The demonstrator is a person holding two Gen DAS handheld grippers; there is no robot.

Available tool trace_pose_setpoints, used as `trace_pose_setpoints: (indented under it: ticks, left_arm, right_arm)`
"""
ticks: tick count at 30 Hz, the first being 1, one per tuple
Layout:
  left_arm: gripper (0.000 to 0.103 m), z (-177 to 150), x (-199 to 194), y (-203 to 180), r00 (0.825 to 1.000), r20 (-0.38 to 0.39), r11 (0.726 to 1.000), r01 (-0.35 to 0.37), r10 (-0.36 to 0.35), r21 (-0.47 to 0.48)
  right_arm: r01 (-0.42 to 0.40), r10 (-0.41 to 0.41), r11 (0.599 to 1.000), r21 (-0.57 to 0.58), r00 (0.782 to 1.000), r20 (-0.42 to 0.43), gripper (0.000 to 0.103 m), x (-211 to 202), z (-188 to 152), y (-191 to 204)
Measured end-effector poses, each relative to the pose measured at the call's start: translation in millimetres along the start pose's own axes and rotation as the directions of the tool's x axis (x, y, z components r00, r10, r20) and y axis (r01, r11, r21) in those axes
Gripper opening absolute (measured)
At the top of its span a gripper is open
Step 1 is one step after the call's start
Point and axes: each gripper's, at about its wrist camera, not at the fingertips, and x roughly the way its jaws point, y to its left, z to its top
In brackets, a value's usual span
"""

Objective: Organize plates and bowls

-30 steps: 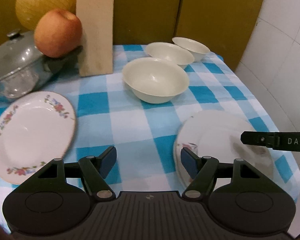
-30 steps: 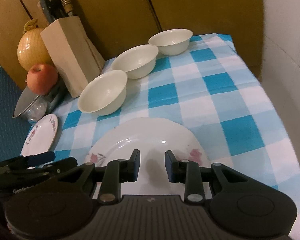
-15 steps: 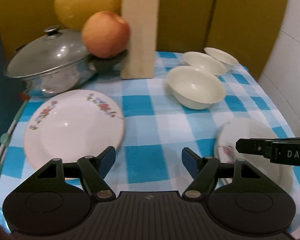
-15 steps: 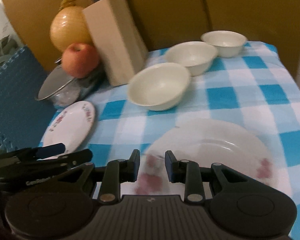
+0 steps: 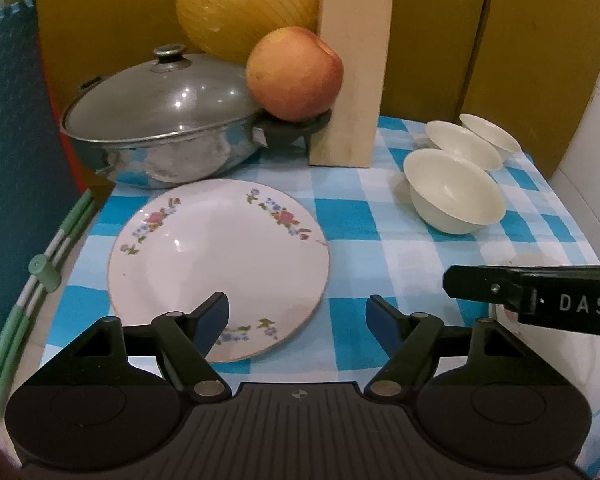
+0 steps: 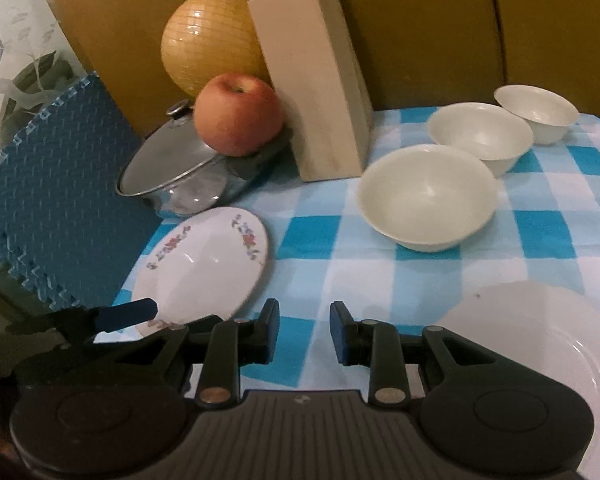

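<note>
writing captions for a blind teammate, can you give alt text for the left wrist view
The left gripper, jaws open with nothing between them, hangs over the near edge of a floral plate on a blue checked tablecloth. Behind stand a lidded pot with an apple on its handle, and a knife block; three cream bowls line up at right.

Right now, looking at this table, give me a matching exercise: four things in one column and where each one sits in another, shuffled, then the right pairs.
Things:
1. apple
2. floral plate
3. knife block
4. three cream bowls

Places:
A. in a row running toward the back right
B. flat on the cloth in front of the pot
C. on the pot's handle
D. upright between the pot and the bowls

Pairs: 1-C, 2-B, 3-D, 4-A
</note>
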Motion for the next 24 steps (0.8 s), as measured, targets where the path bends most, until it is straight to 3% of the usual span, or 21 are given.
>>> trace_pose_setpoints:
  ticks: [24]
  left_arm:
    - [0.085, 10, 13, 45, 0.991, 0.01, 0.989, -0.132, 0.133, -0.067]
  right_arm:
    - [-0.023, 0.022, 0.999, -0.023, 1.0, -0.022, 0.024, 42, 17, 22]
